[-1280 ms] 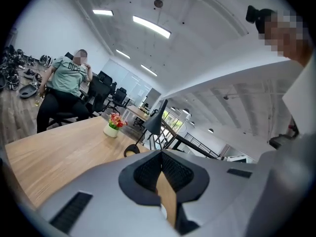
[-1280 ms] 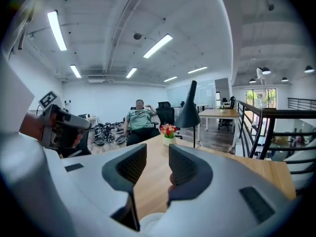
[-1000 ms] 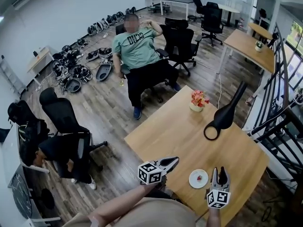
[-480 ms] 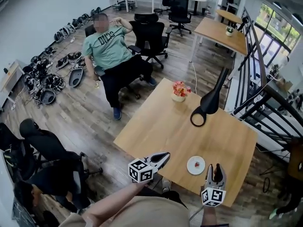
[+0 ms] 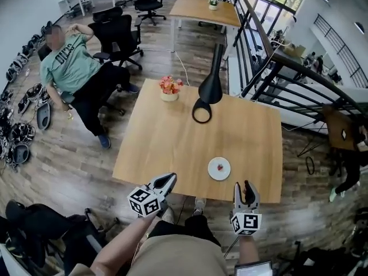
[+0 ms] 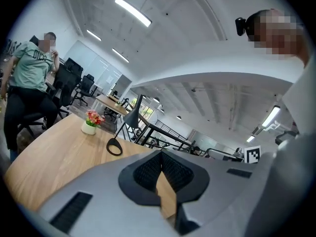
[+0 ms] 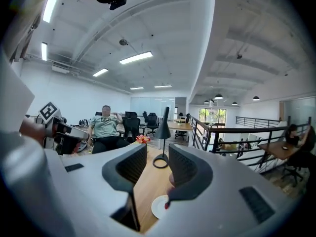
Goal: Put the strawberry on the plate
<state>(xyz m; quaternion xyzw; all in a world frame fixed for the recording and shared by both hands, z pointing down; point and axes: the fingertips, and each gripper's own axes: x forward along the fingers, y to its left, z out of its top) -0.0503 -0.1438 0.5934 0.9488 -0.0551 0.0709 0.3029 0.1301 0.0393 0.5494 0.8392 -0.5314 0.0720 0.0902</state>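
Strawberry (image 5: 219,166): is lying on the plate (image 5: 219,175), about at its middle, with neither gripper touching it
Plate: is resting on the wooden table (image 5: 172,148), close to the near edge and a little right of the table's middle
Left gripper (image 5: 170,179): is hovering at the near table edge, left of the plate and well apart from it; its jaws are meeting at the tips and are clamping nothing, with only bare table wood showing through the gap behind the pads
Right gripper (image 5: 245,186): is hovering at the near table edge, just right of the plate and clear of it; its jaws are standing apart and are gripping nothing
Right gripper view: is looking along the table, with the plate showing low between the jaws and the strawberry peeking out partly behind the right jaw
Lamp (image 5: 210,85): black, is standing on the far half of the table with its ring-shaped base on the wood
Flower pot (image 5: 169,89): is standing near the far left corner of the table, just left of the lamp base, and is carrying pink and orange flowers
Seated person (image 5: 69,59): is sitting on a black office chair left of the table, wearing a green shirt, with one arm raised to the head
Railing (image 5: 276,68): dark metal, is running along the right side of the table
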